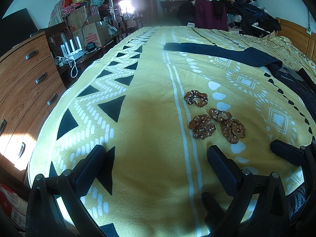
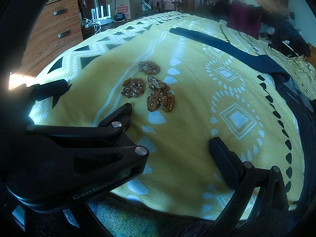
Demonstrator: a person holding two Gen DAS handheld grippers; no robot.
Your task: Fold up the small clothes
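Folding not yet begun: left gripper (image 1: 156, 164) and right gripper (image 2: 170, 140) hover with jaws spread and empty above the yellow bedspread (image 1: 150, 130), the dark garment (image 1: 223, 53) lying unfolded well beyond their fingertips, past four walnut pieces (image 1: 215, 118).

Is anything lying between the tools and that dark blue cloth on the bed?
Yes. Four brown walnut pieces lie on the yellow bedspread, between both open tools and the dark blue cloth farther back.
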